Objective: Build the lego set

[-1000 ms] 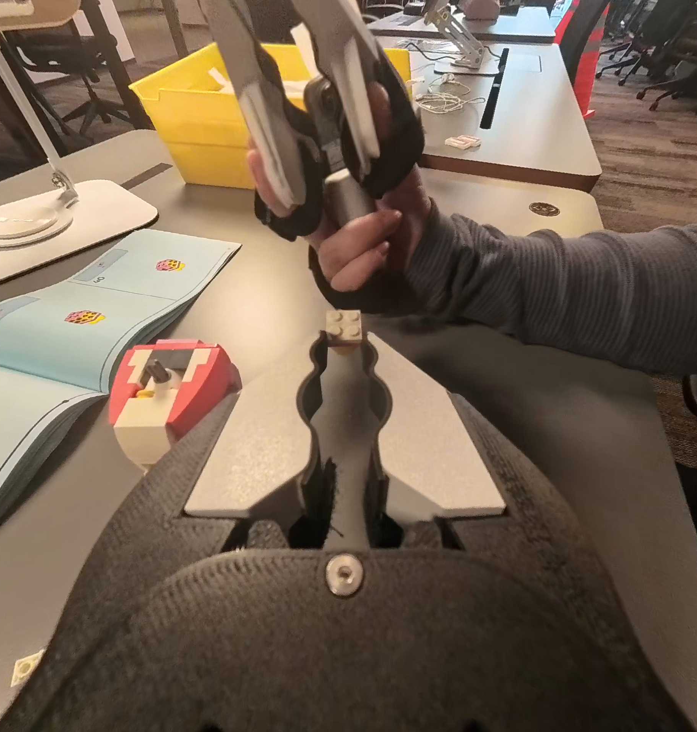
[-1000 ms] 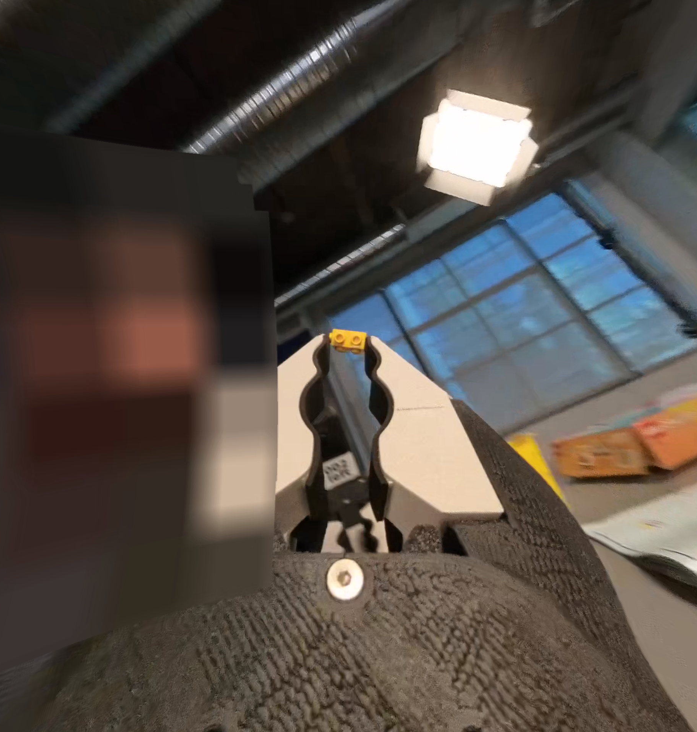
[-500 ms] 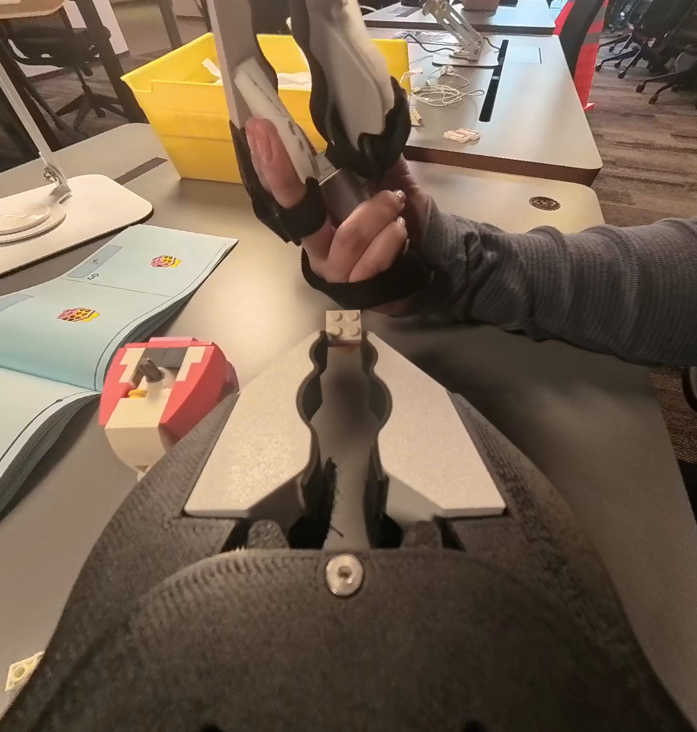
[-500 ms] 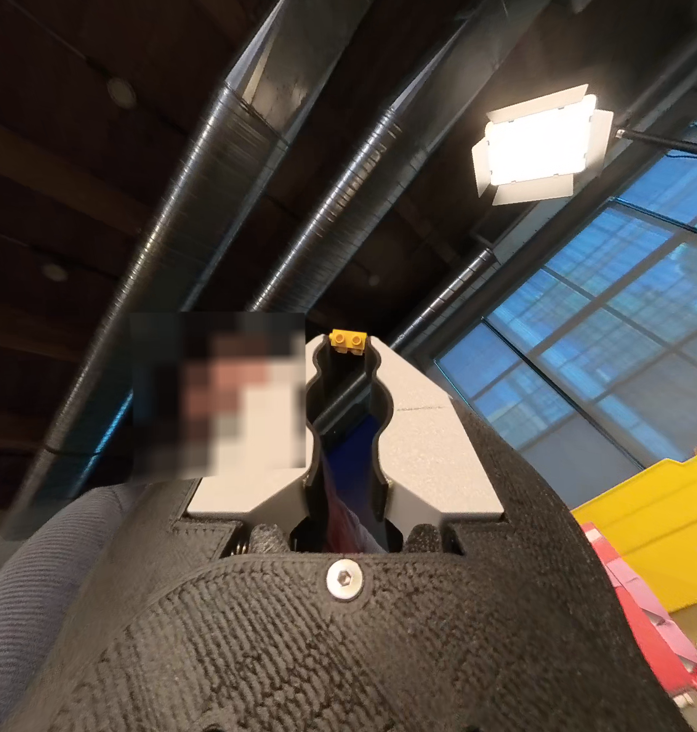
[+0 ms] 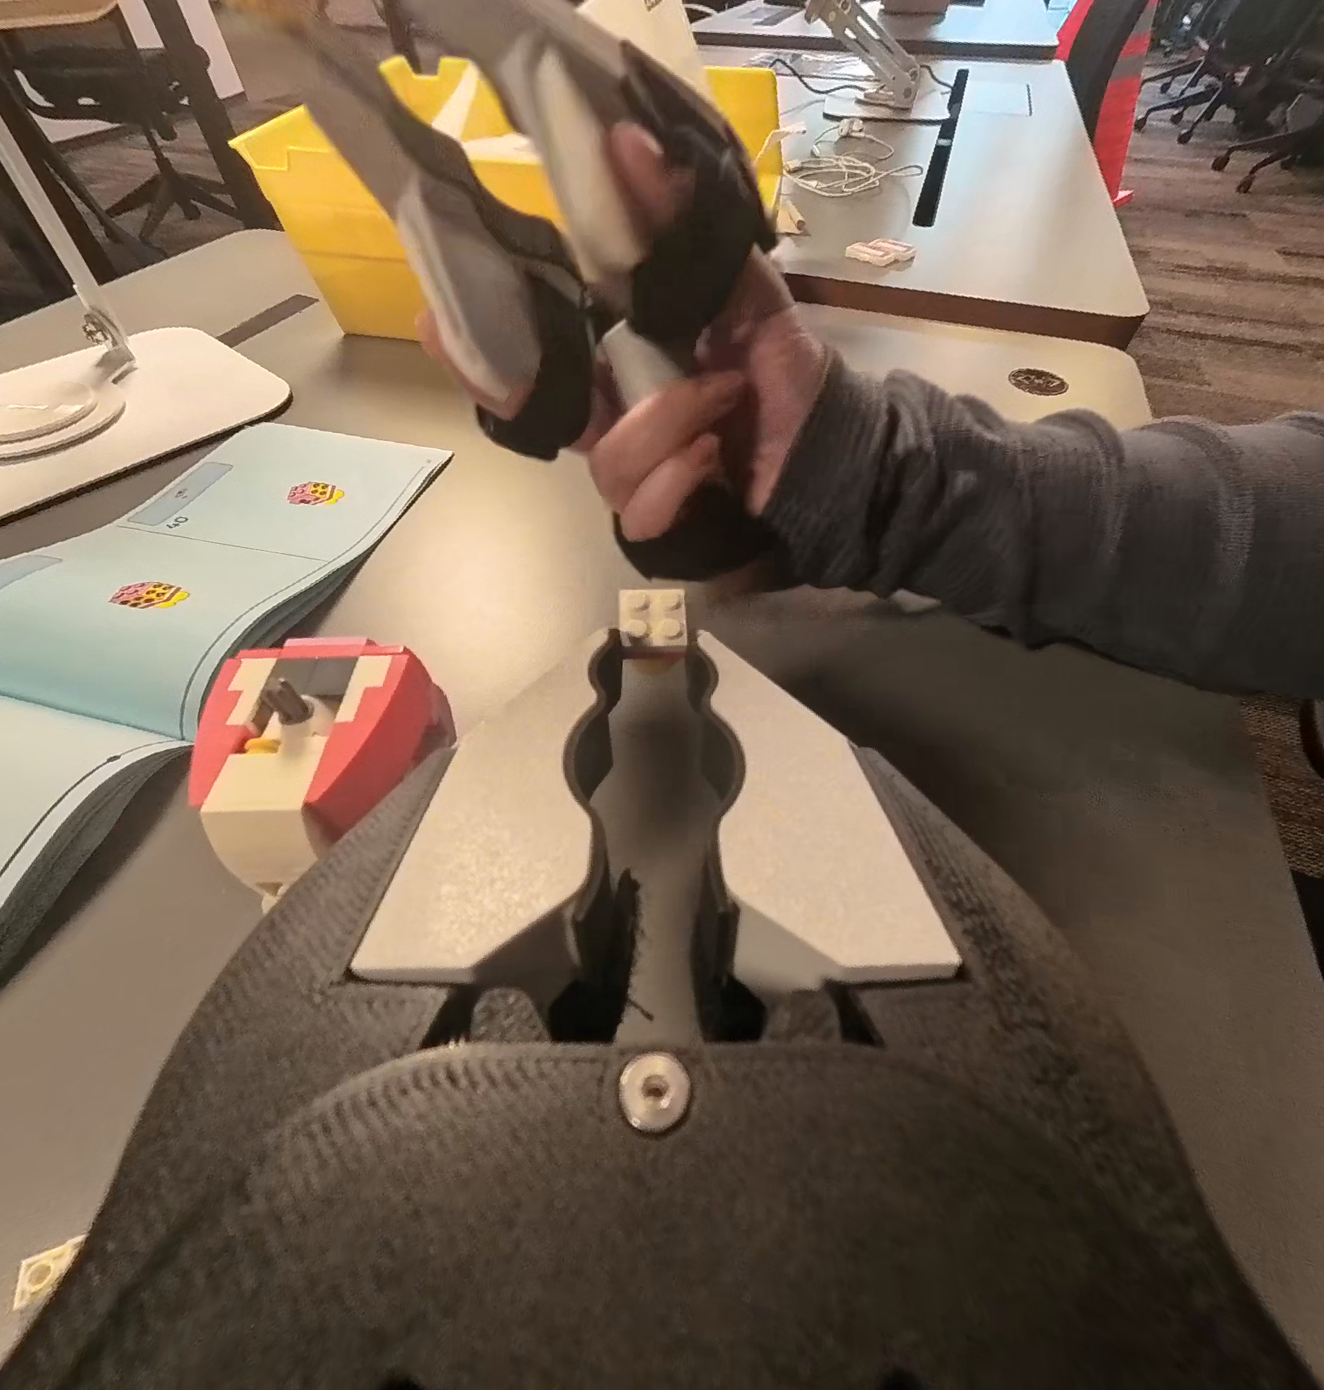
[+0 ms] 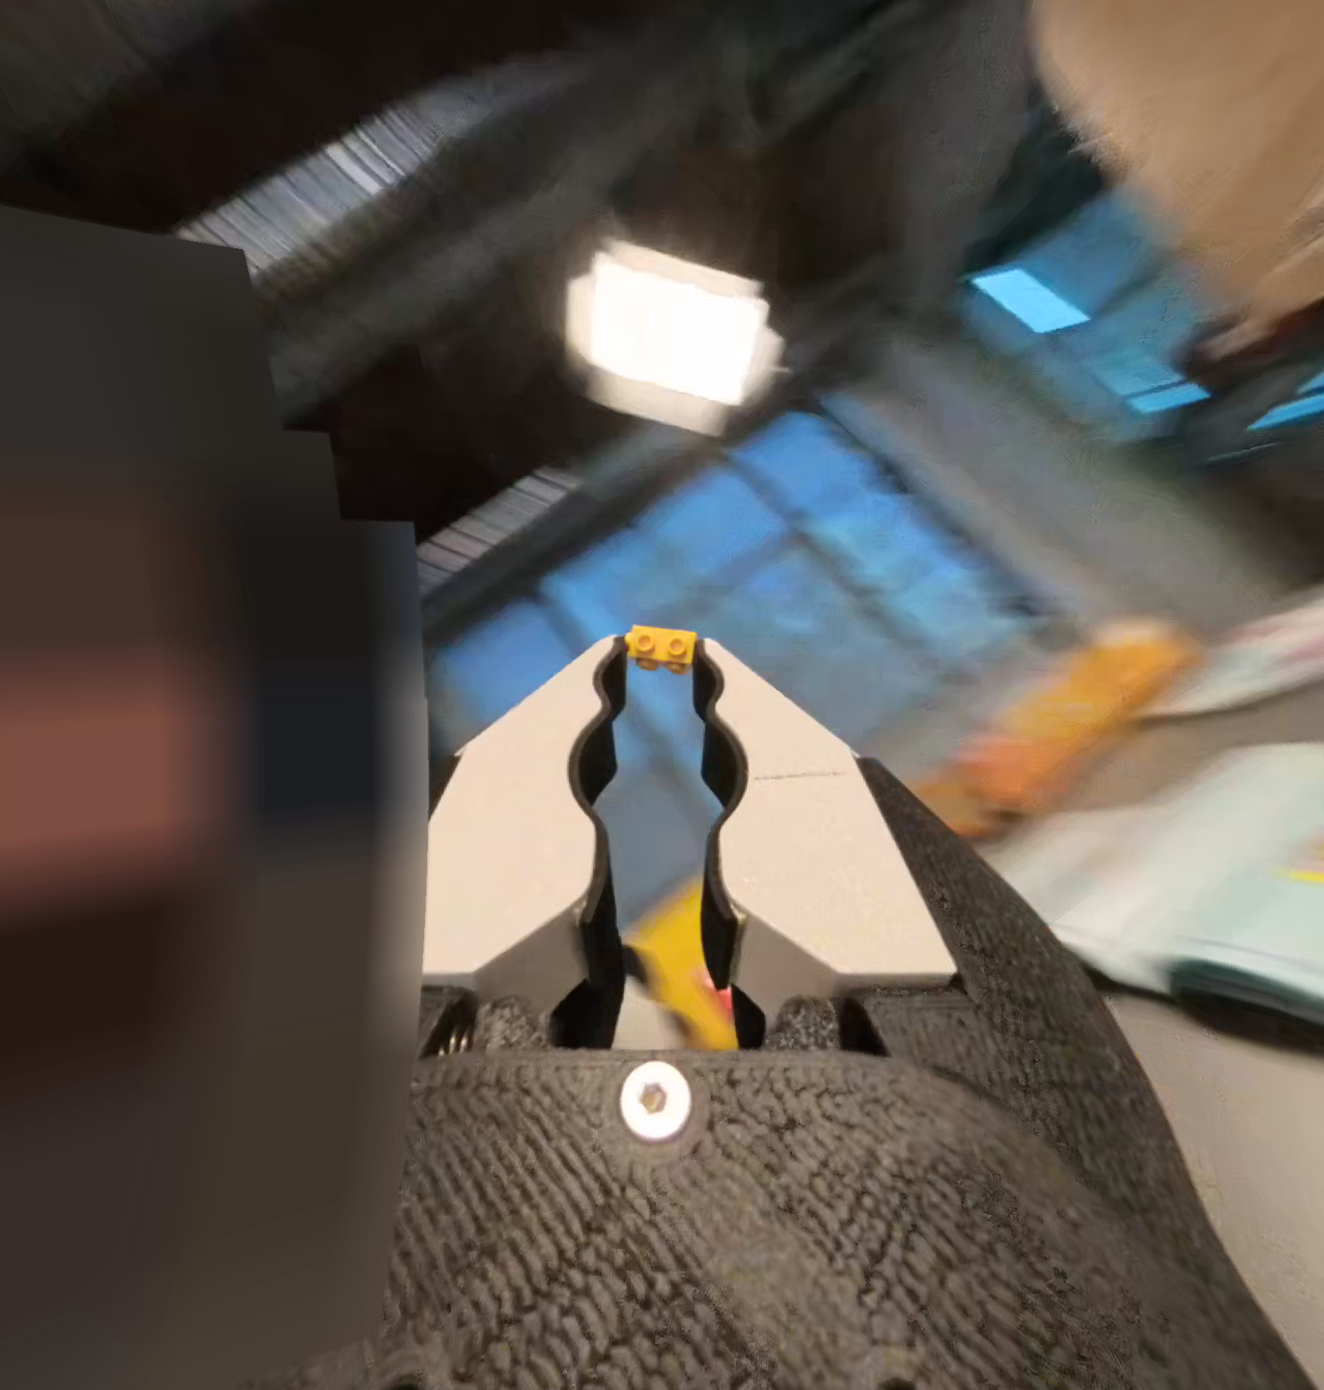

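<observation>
We are squeezing a small tan brick in our left claw, bumps facing up, low over the grey table. Our right claw is pinching a yellow brick lying sideways across its tips, tilted high above the tan one.

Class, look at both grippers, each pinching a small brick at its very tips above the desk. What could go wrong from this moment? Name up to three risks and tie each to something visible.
1. The left gripper holds the tan brick only at its fingertips; a bump could likely pop it out.
2. The right gripper grips the yellow brick just as narrowly, and its view is motion-blurred, so it might slip.
3. The red and cream model sits beside the left gripper and could be knocked.
</observation>
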### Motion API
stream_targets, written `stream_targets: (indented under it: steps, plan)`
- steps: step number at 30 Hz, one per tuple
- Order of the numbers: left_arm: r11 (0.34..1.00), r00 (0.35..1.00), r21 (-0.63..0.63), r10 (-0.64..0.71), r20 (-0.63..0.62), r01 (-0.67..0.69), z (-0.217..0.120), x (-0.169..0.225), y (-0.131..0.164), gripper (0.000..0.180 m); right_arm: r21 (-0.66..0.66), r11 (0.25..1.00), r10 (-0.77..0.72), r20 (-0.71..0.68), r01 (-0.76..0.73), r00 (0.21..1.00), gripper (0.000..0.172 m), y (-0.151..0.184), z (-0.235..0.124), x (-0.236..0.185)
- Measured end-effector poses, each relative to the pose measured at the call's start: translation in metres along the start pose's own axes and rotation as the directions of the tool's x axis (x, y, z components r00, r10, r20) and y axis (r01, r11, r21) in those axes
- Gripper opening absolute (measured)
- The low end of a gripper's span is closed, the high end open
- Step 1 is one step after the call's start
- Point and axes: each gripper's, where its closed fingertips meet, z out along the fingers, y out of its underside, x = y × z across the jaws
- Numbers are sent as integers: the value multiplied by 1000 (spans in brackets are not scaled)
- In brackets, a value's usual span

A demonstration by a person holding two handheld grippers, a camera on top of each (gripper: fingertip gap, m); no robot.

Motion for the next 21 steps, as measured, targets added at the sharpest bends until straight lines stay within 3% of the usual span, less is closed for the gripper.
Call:
stream_targets:
  steps: [1, 2, 3, 5, 7, 8, 9, 10, 12, 21]
  plan:
    - [1000, 1000, 0, -2, 0, 2, 0, 0, 0, 15, -82, 979, -199, -162, 188, 967, 16, 3, -1, 13]
    - [1000, 1000, -1, -6, -1, 6, 0, 0, 0, 15, -204, 911, -405, -289, 358, 867, 16, 2, -5, 25]
    - [1000, 1000, -1, -10, -3, 10, 0, 0, 0, 15, -340, 803, -593, -368, 489, 717, 16, -2, -11, 34]
    - [1000, 1000, -4, -12, -5, 12, 1, 0, 2, 15, -590, 514, -857, -385, 622, 343, 15, -16, -25, 43]
    - [1000, 1000, -10, -11, -7, 11, 2, 0, 3, 15, -787, 175, -963, -261, 592, -62, 15, -32, -38, 45]
    - [1000, 1000, -13, -11, -7, 11, 3, 0, 5, 15, -841, 37, -961, -179, 539, -213, 15, -37, -42, 45]
    - [1000, 1000, -16, -11, -7, 11, 4, 0, 6, 15, -869, -54, -945, -114, 492, -305, 15, -39, -44, 45]
    - [1000, 1000, -19, -12, -8, 12, 4, 0, 7, 15, -882, -102, -935, -74, 461, -347, 15, -38, -45, 46]
    - [1000, 1000, -25, -15, -8, 15, 5, -1, 9, 15, -889, -134, -932, -37, 438, -360, 15, -33, -45, 50]
    - [999, 1000, -27, -25, -6, 25, 5, -3, 10, 15, -884, -134, -930, -44, 447, -365, 15, -35, -44, 46]
